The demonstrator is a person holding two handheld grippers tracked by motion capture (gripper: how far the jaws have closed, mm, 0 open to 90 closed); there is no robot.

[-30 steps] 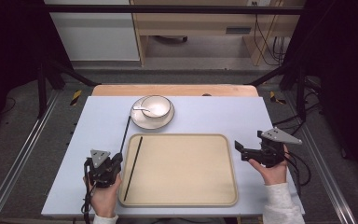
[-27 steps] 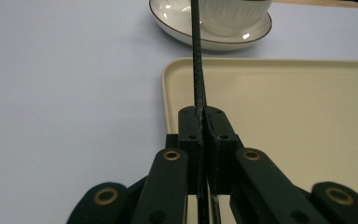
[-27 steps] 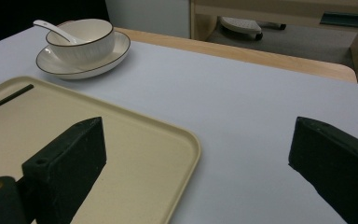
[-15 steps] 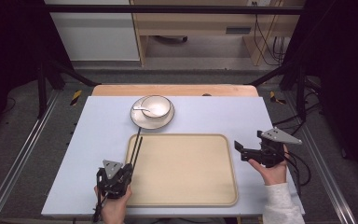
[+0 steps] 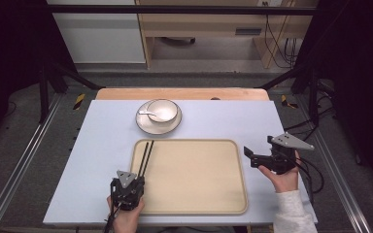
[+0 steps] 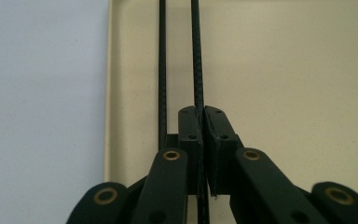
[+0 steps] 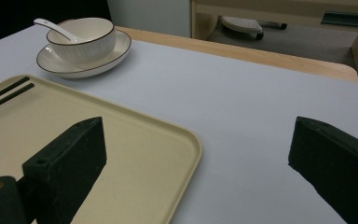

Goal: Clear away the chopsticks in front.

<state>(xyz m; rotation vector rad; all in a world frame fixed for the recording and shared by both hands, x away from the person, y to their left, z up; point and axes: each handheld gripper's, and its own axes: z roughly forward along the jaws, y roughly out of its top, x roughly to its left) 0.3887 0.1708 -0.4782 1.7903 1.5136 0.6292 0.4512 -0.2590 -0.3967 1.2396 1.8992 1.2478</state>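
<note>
Two black chopsticks [image 5: 145,158] lie in the near-left part of the beige tray [image 5: 199,206], running side by side away from the person and spreading slightly at the far tips, close along the tray's left rim. In the left gripper view one chopstick [image 6: 197,70] passes between the pads, which are pressed together on it; the other chopstick [image 6: 162,70] runs just beside the left pad, outside the pinch. The left gripper [image 5: 128,187] sits at the tray's near-left corner, pointing away from the person, low over the tray floor (whether the clamped stick touches the tray I cannot tell). The tray rests on a pale blue table top [image 5: 102,145]. Beyond the tray's far edge, apart from it, stands a white bowl [image 5: 162,110] on a plate [image 5: 145,125], with a white spoon [image 5: 147,114] leaning in the bowl. The right gripper [image 5: 256,156] is held off the tray's right edge, jaws spread wide with nothing between them, aimed across the tray's corner.
</note>
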